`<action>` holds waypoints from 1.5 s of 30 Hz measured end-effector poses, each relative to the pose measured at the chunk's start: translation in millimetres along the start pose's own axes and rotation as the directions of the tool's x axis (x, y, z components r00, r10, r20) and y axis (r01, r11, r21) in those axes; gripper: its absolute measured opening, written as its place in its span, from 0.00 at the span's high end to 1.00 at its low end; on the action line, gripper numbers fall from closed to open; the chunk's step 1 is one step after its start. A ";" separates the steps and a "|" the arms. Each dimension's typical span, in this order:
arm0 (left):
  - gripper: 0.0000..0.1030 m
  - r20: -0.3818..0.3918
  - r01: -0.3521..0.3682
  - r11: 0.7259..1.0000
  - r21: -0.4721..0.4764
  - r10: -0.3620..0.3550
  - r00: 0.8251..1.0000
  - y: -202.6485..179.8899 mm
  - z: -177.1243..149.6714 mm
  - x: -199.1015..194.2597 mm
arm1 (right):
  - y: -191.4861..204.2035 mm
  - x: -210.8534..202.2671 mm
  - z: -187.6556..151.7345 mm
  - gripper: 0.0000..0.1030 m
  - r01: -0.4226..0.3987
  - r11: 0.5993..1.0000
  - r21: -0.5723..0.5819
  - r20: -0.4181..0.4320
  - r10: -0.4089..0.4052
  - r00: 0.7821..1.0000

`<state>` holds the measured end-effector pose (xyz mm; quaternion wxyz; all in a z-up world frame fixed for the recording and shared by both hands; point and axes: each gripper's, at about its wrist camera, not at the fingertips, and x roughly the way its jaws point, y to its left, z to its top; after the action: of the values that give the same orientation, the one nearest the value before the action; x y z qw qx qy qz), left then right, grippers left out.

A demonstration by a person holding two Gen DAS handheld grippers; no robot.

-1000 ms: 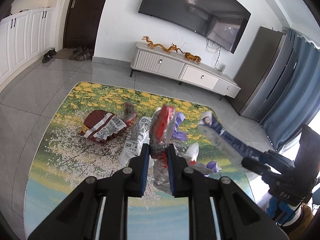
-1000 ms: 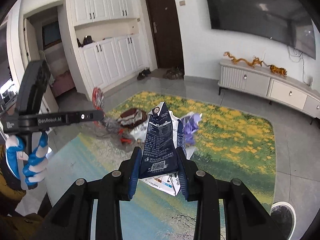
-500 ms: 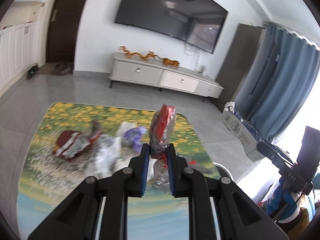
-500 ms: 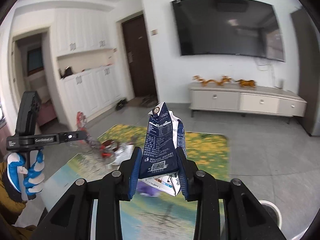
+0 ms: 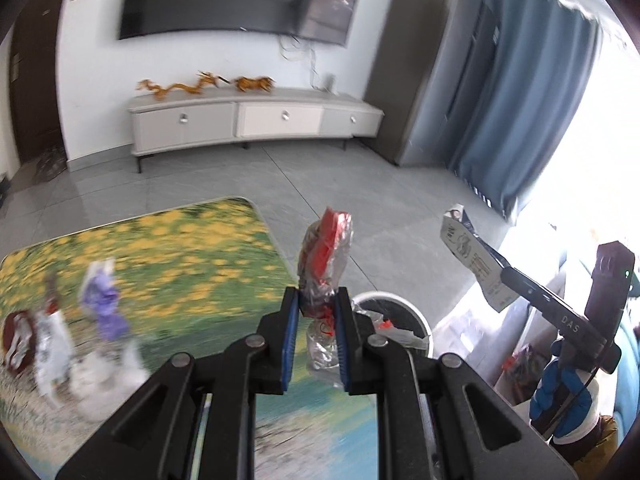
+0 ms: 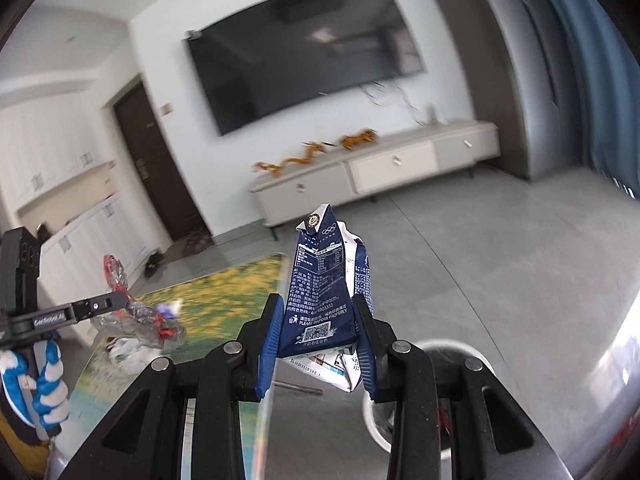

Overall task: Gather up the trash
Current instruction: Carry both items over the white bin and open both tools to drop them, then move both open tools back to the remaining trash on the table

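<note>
My left gripper (image 5: 317,300) is shut on a crumpled clear and red plastic wrapper (image 5: 326,258), held up in the air. A white round trash bin (image 5: 394,322) stands on the floor just beyond and right of it. My right gripper (image 6: 318,320) is shut on a flattened dark blue and white carton (image 6: 325,292). The bin's rim (image 6: 476,354) shows low right behind its fingers. The right gripper with the carton (image 5: 476,264) shows at the right of the left wrist view. The left gripper with the wrapper (image 6: 120,308) shows at the left of the right wrist view.
A flowered rug (image 5: 172,256) holds more trash: a purple wrapper (image 5: 102,304), white wrappers (image 5: 52,348) and a dark red bag (image 5: 14,340). A white TV cabinet (image 5: 256,122) stands along the far wall under a TV. Blue curtains (image 5: 532,92) hang at the right.
Both grippers have swung right, away from the trash on the rug, each keeping its item. The white bin has come into view close below both.
</note>
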<state>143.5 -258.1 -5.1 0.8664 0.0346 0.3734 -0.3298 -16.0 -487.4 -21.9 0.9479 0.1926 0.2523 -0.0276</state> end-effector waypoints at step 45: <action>0.56 -0.066 0.028 1.000 -0.006 -0.028 0.997 -37.2 -27.8 47.9 | -27.3 8.7 -16.0 0.48 0.093 0.972 0.214 0.005 -0.096 0.995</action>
<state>128.1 -304.8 -50.2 0.8489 0.0379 0.4033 -0.3394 -20.1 -506.1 -48.6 0.9213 0.2808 0.2494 -0.1010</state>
